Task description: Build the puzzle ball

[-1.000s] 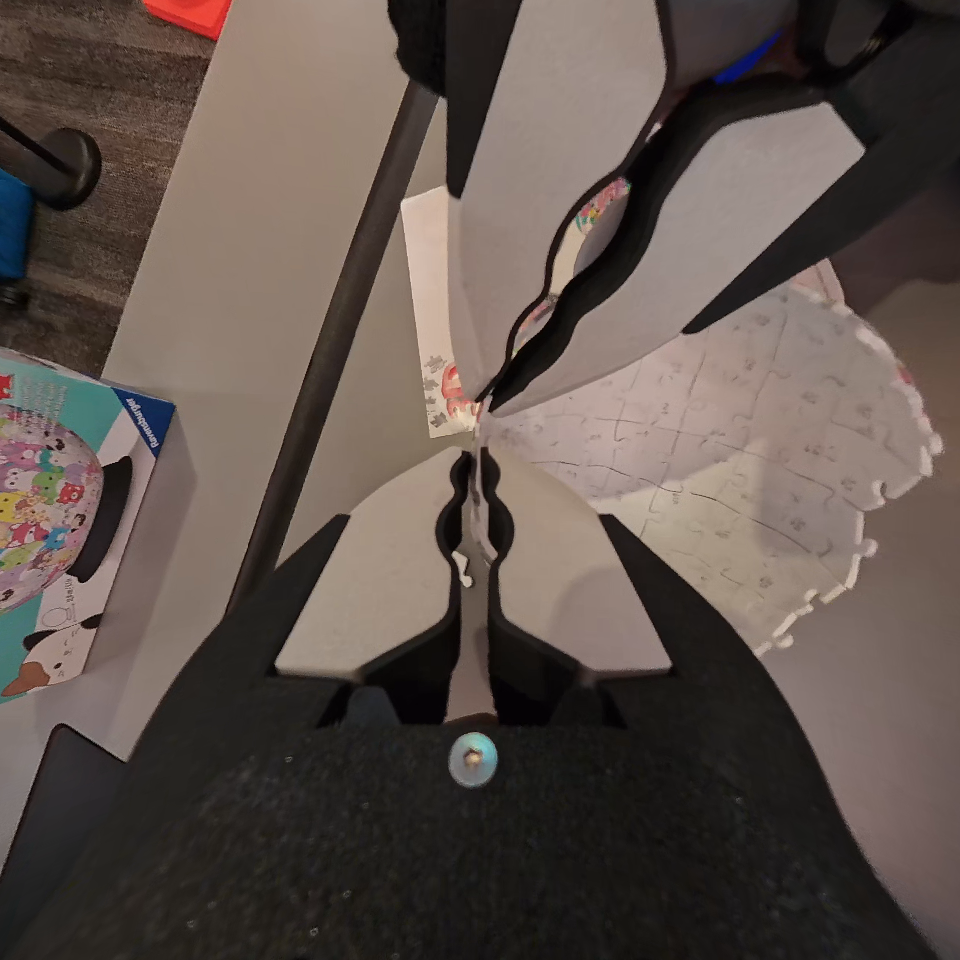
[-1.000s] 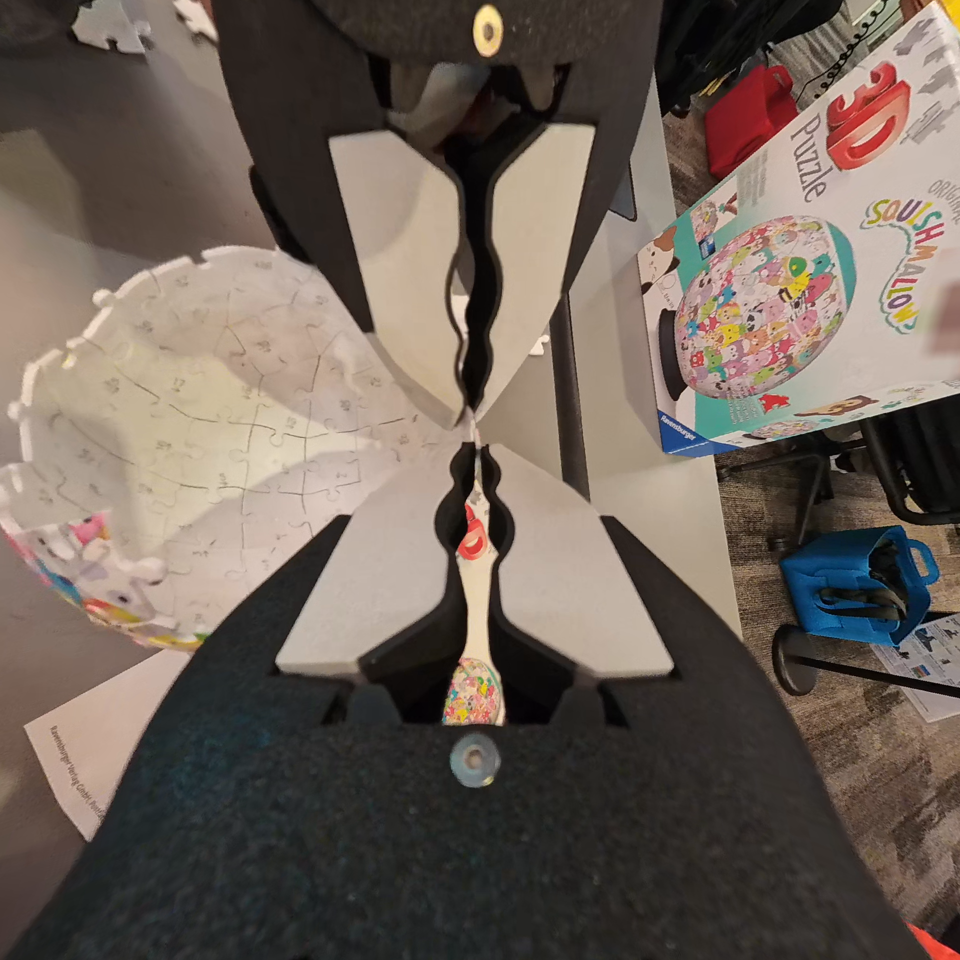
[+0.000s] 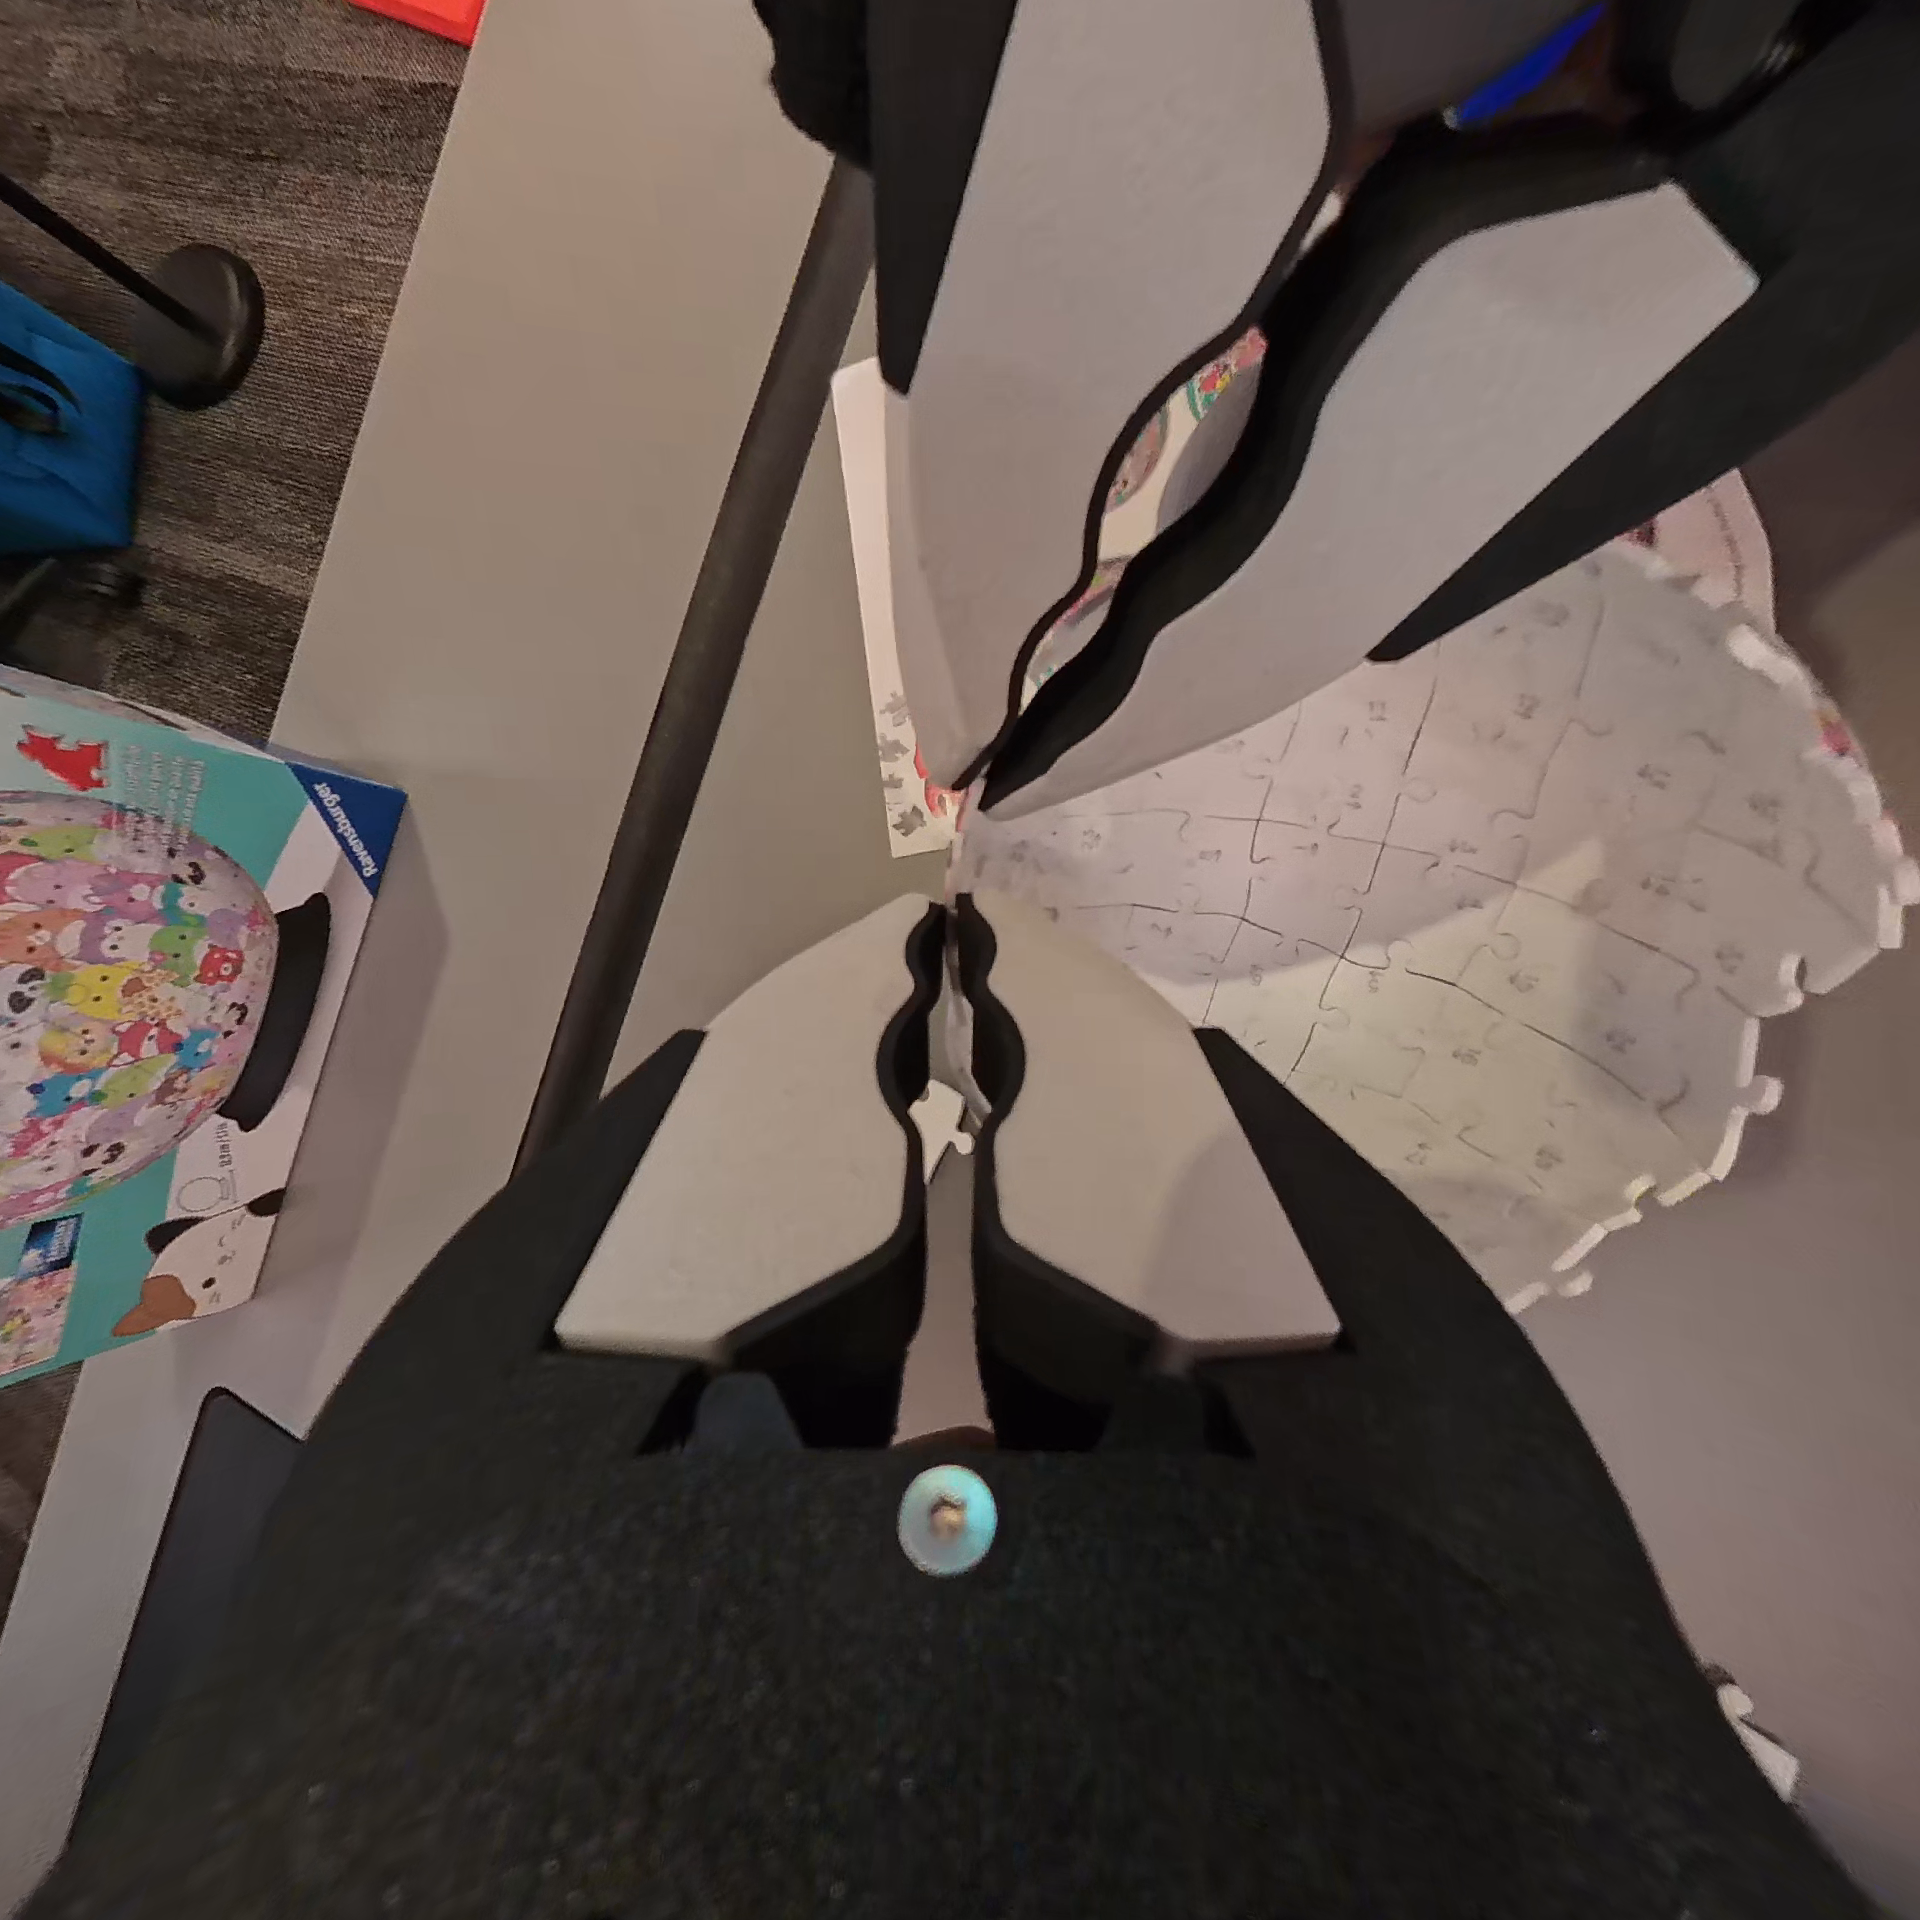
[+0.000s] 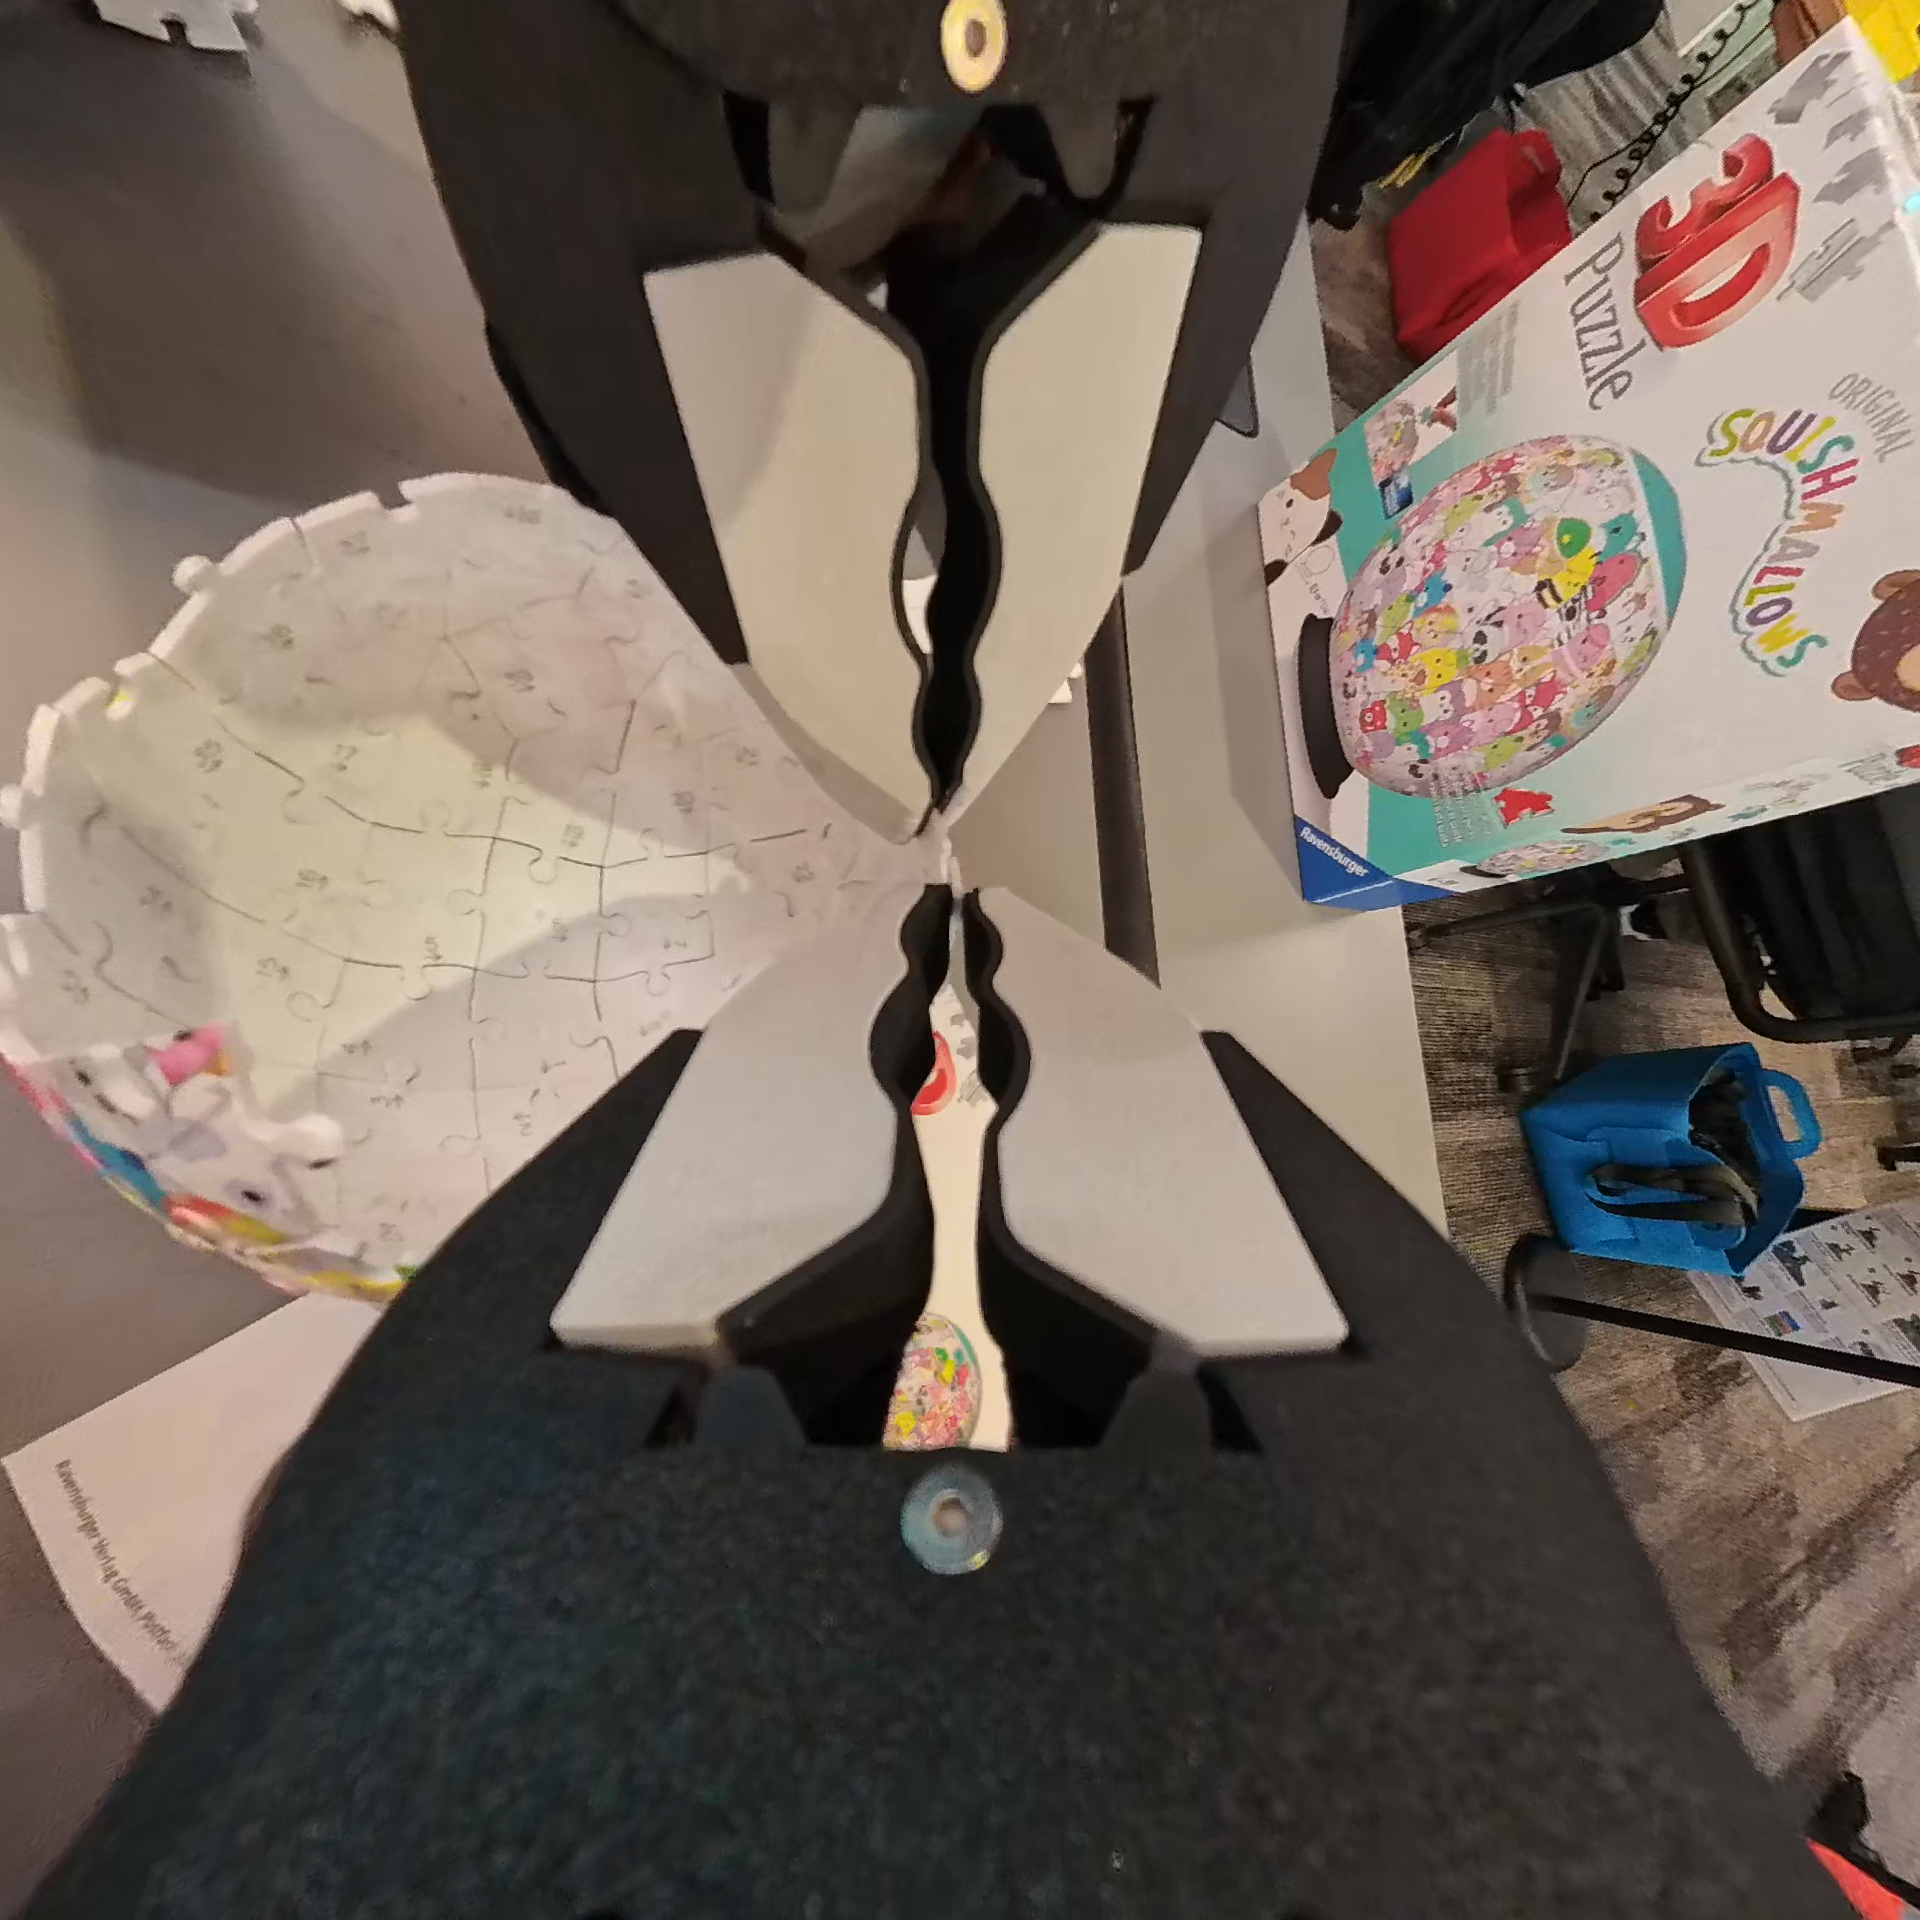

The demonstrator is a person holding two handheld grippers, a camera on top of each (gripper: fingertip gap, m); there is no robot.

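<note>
The half-built puzzle ball (image 3: 1455, 935) is a white bowl-shaped shell with numbered piece backs and a toothed rim, lying tilted on the grey table; its coloured outside shows in the right wrist view (image 4: 343, 831). My left gripper (image 3: 954, 906) is shut on the shell's near rim, with a thin white edge between its fingers. My right gripper (image 4: 953, 891) is shut at the same spot on the rim. The two grippers meet tip to tip: the right one (image 3: 971, 795) comes in from the top of the left wrist view, and the left one (image 4: 935, 821) from the top of the right wrist view.
The puzzle box (image 3: 156, 1018) (image 4: 1610, 582) stands at the table edge. A white instruction sheet (image 4: 156, 1507) (image 3: 878, 582) lies under the shell. A dark seam (image 3: 707, 623) runs across the table. A loose white piece (image 3: 940, 1122) lies below my left fingers. A blue bag (image 4: 1662, 1164) sits on the floor. Less than 4 cm separates the two grippers' tips. Left tips and right tips are each some 15 cm from the dark seam (image 3: 707, 623).
</note>
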